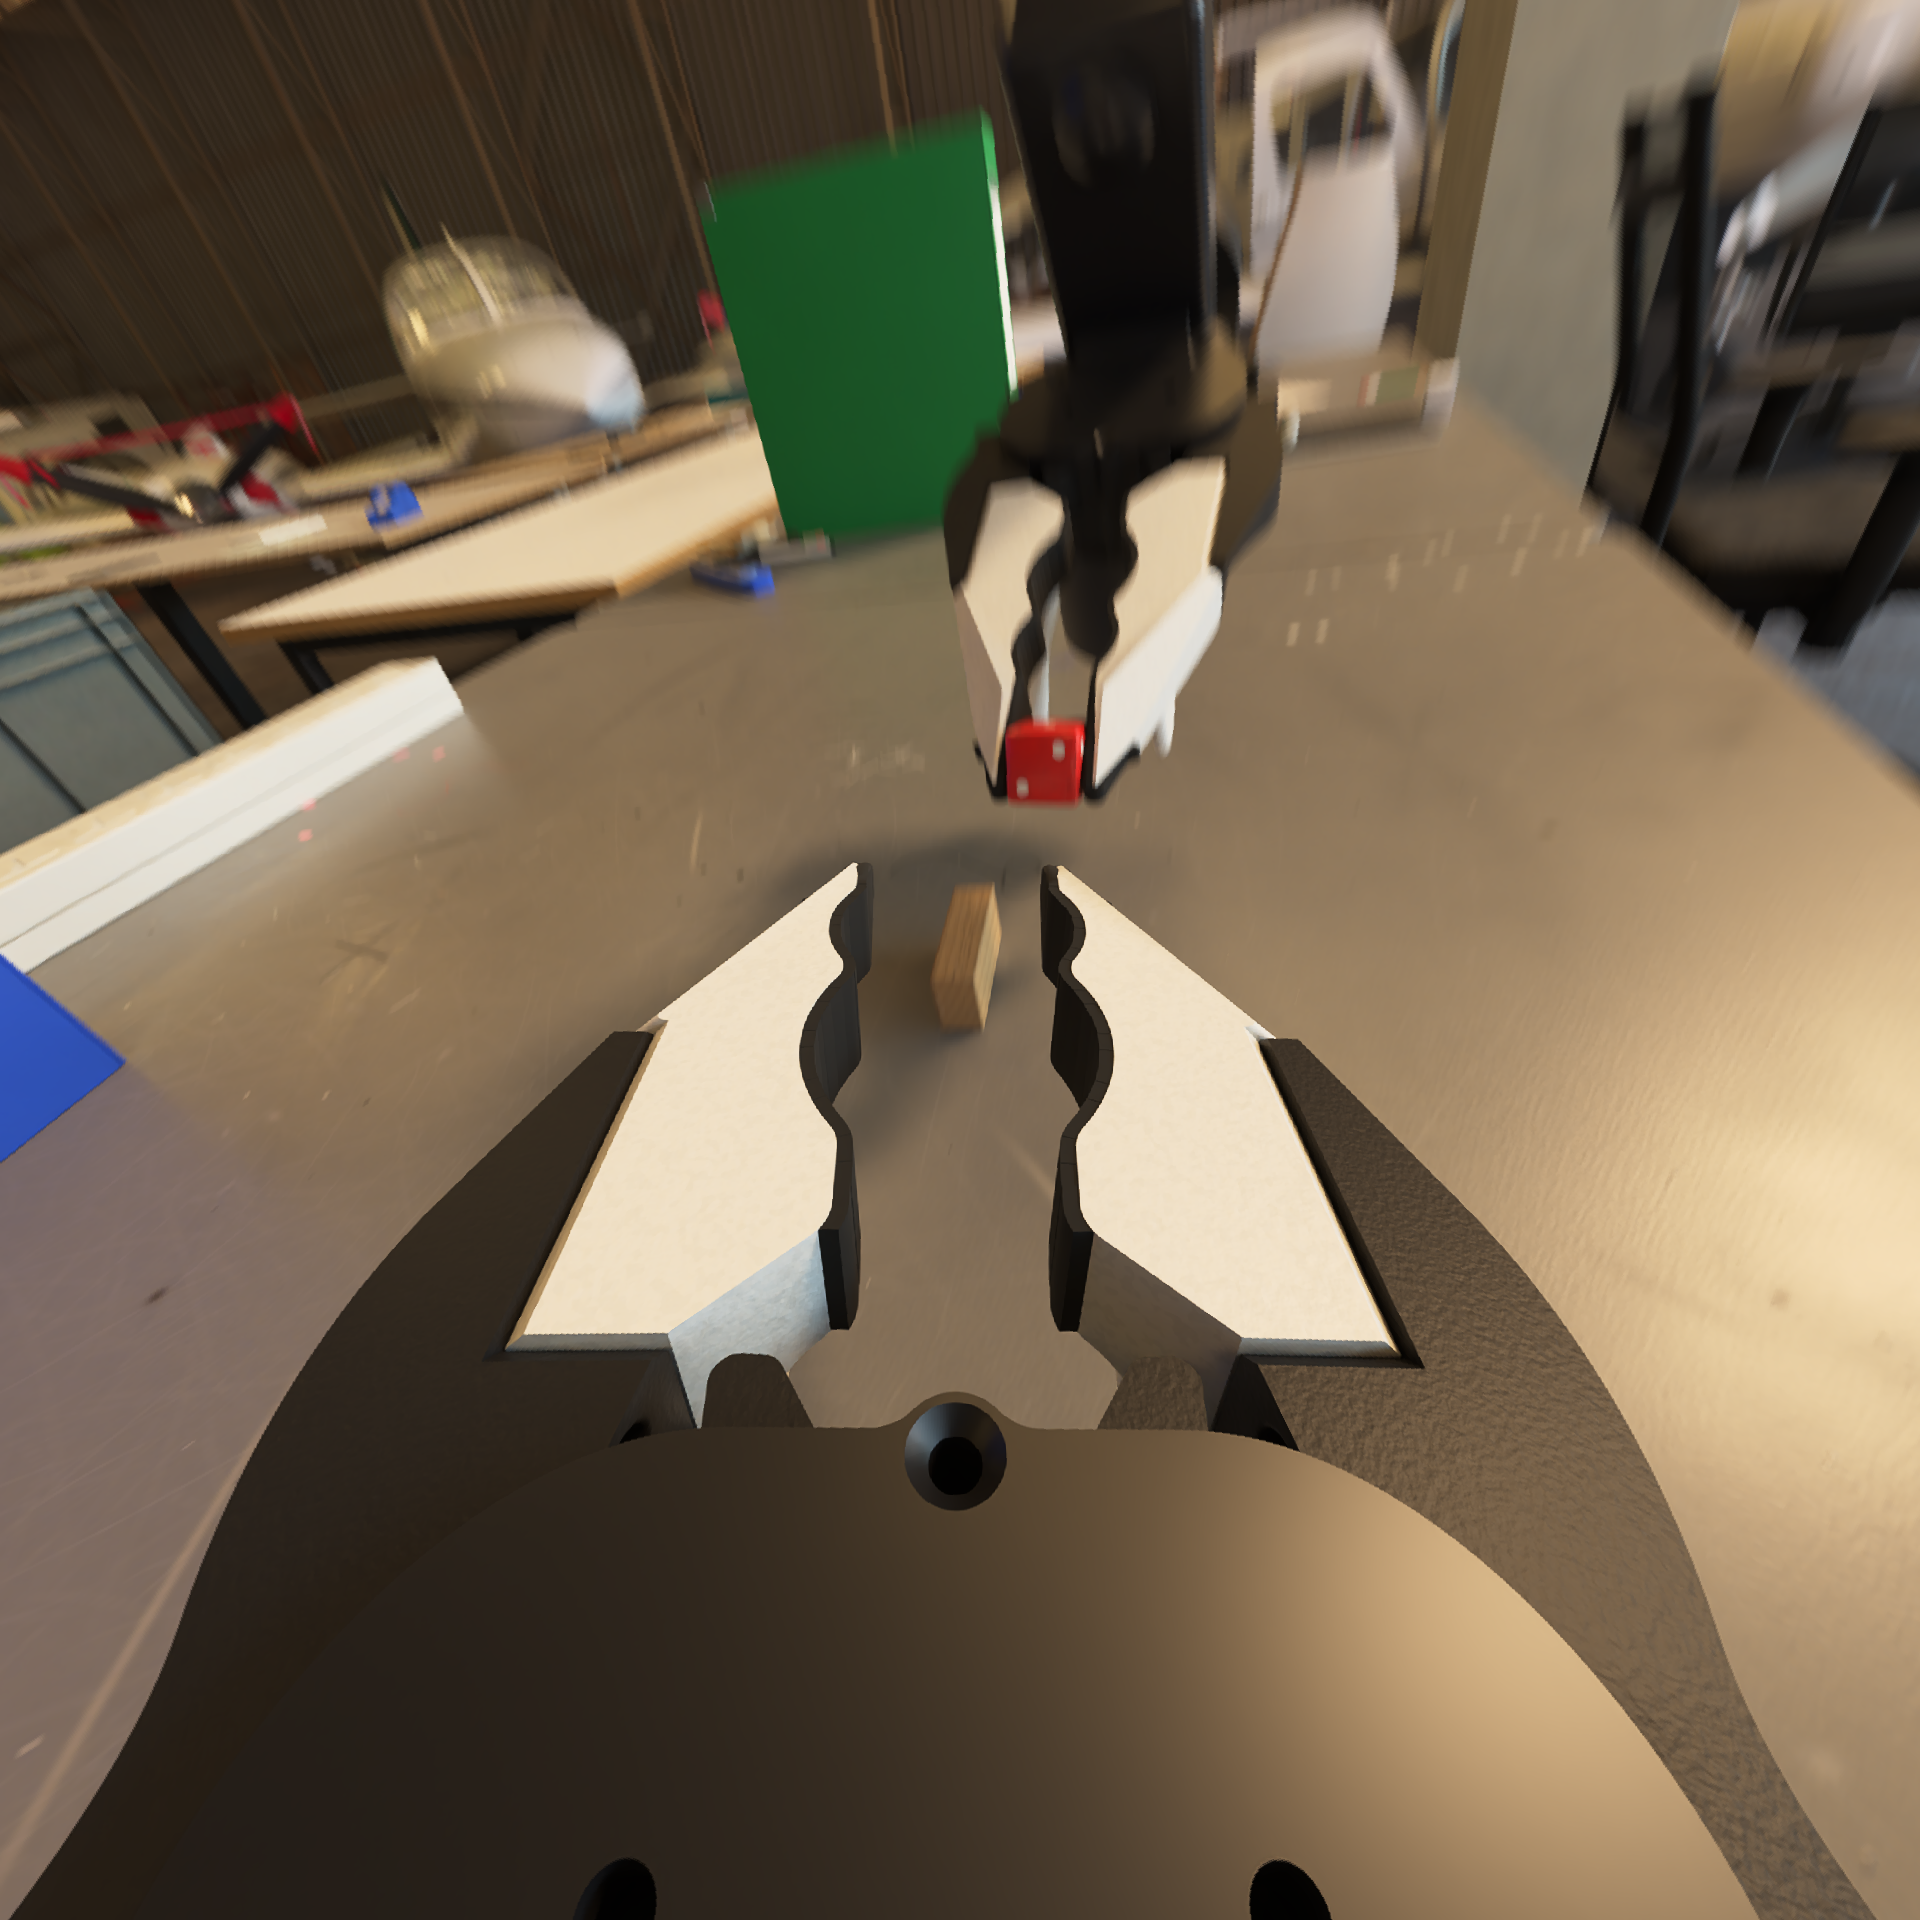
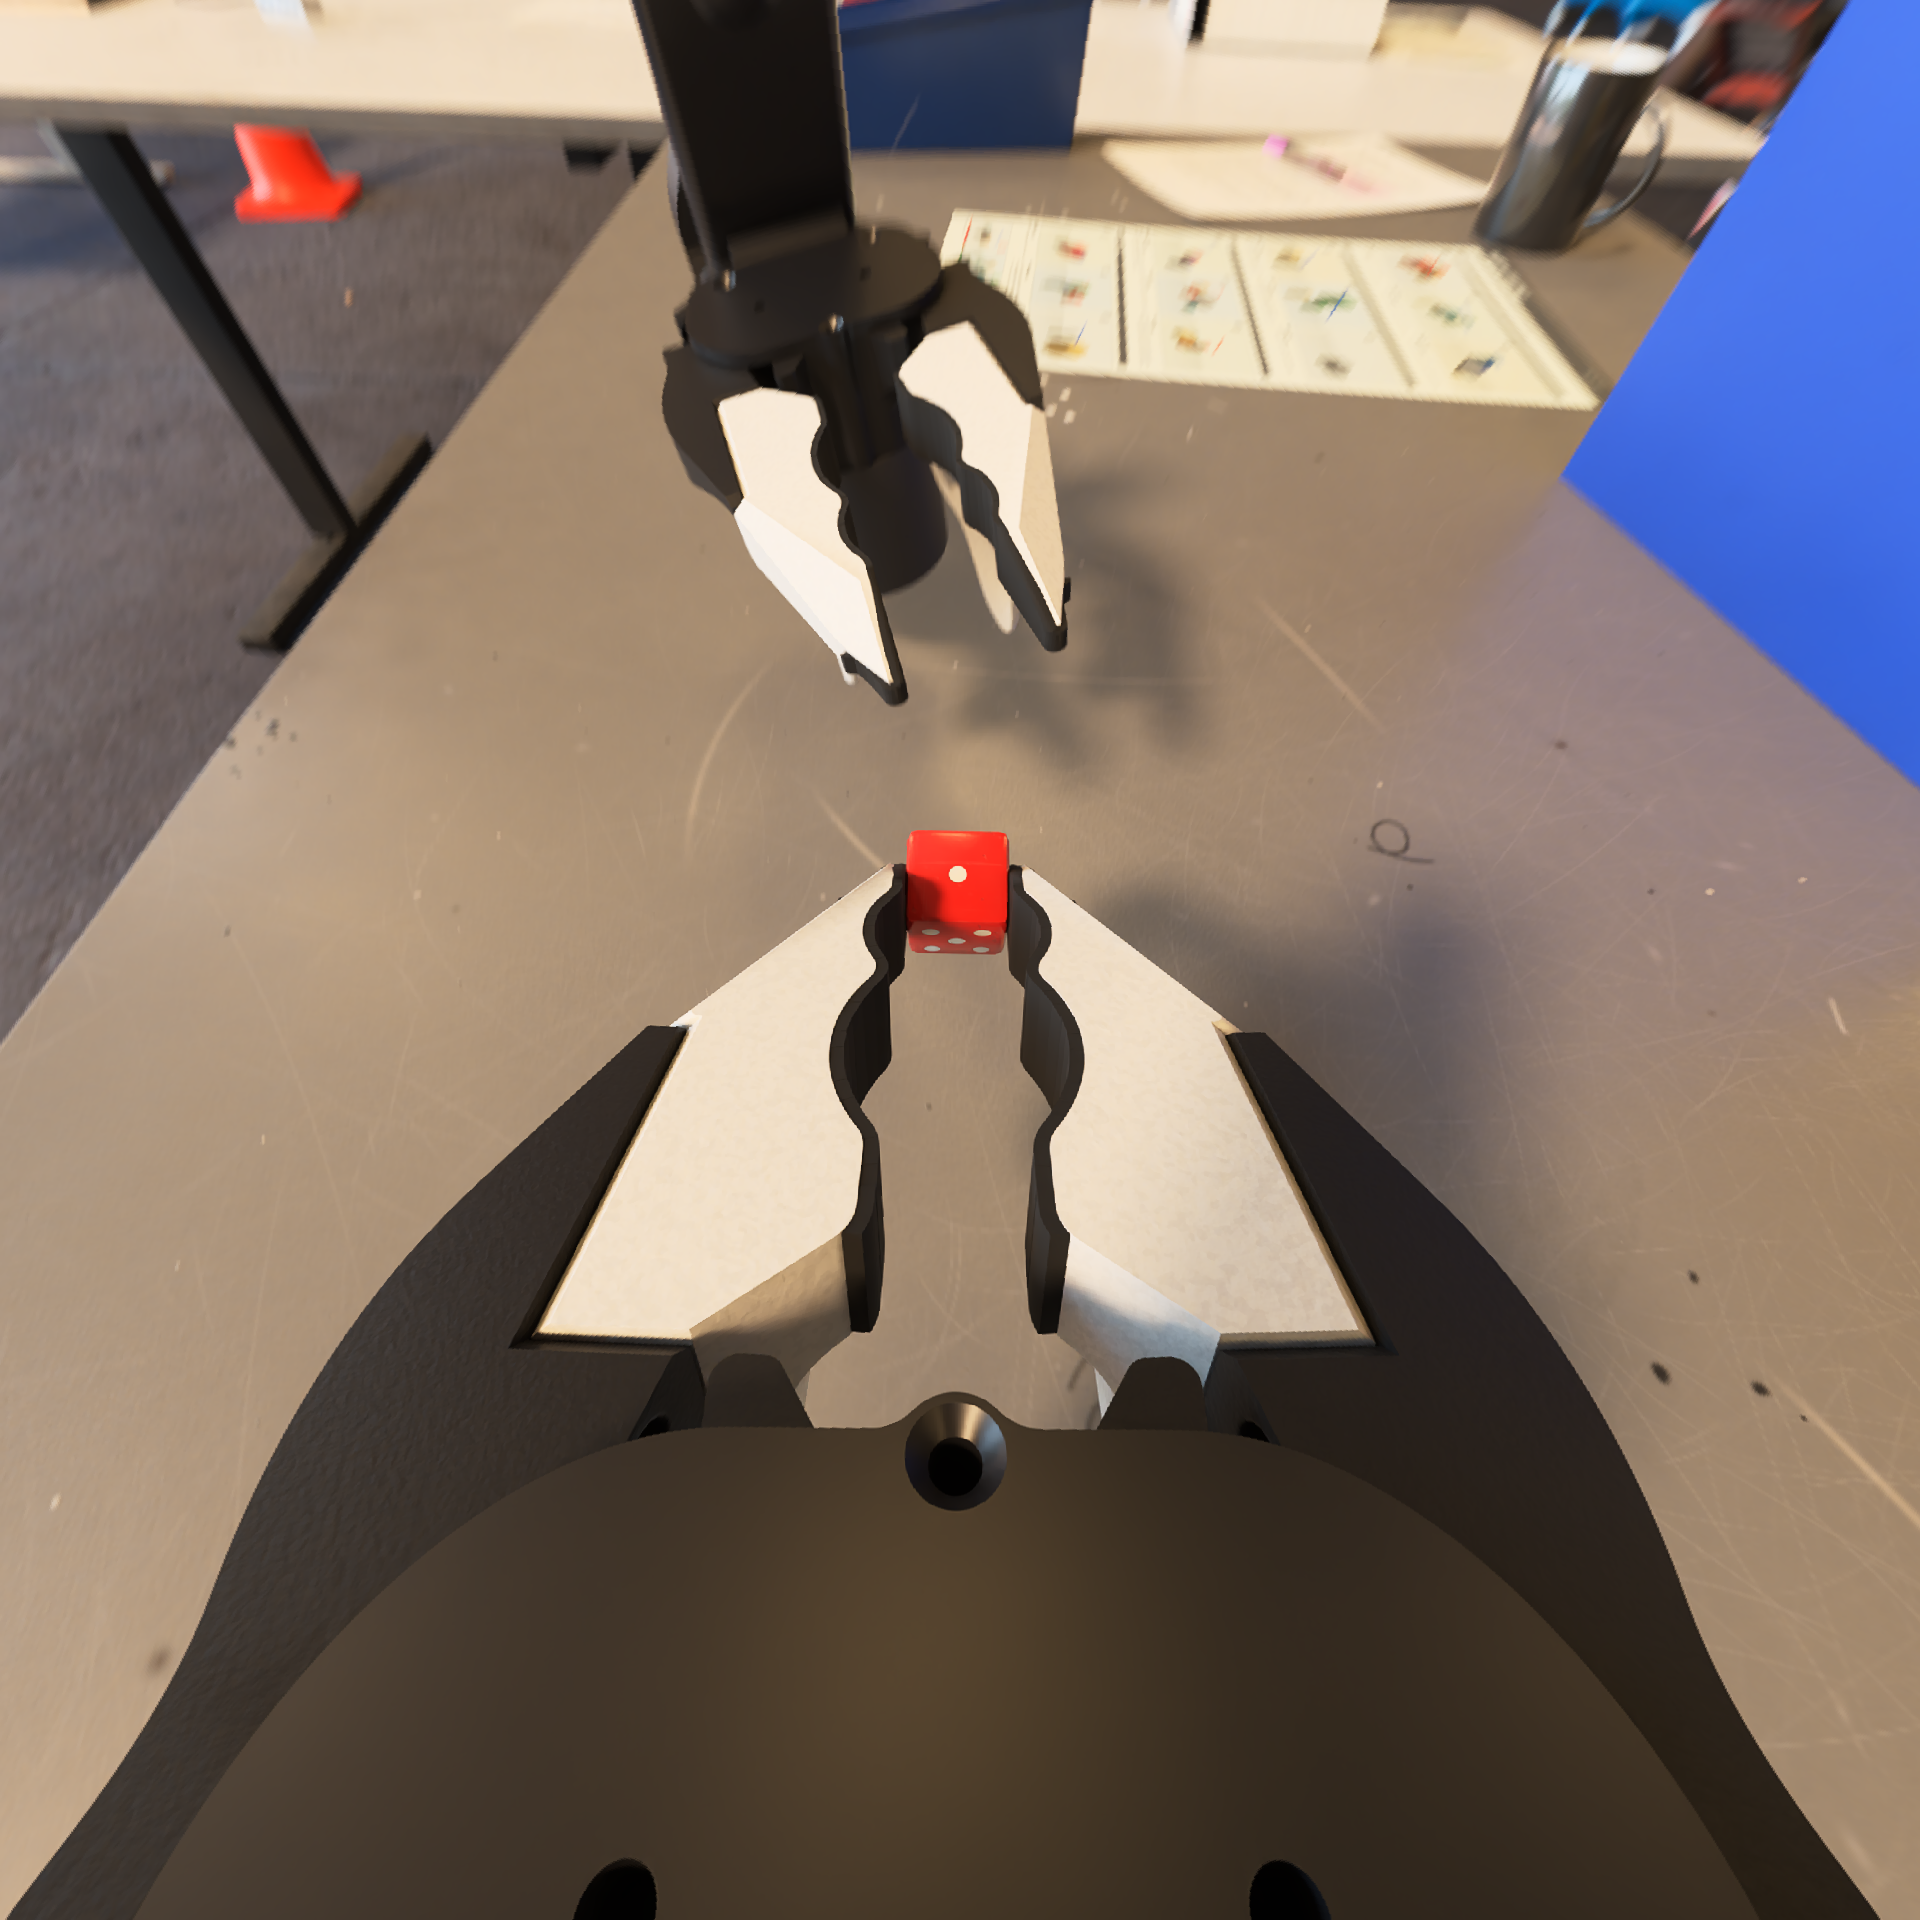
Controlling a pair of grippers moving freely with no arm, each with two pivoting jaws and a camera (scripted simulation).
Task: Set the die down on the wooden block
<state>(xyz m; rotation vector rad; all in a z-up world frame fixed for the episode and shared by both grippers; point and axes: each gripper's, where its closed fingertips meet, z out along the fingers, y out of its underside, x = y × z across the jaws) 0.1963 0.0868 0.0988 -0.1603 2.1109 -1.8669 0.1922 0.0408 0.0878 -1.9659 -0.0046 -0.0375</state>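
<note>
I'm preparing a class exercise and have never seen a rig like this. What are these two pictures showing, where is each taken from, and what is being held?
Each picture comes from a camera on one claw, looking along its two fingers. The left claw is open and empty, and a small wooden block lies on the grey table just ahead of it. The right claw pinches a red die at its fingertips. Each view also shows the other claw opposite. The die is above the table, not yet on the block.

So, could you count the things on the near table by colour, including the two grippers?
Red: 1, the die
Wood brown: 1, the wooden block
Black and white: 2, the left gripper and the right gripper
Dark metal: 1, the mug
Total: 5
</note>
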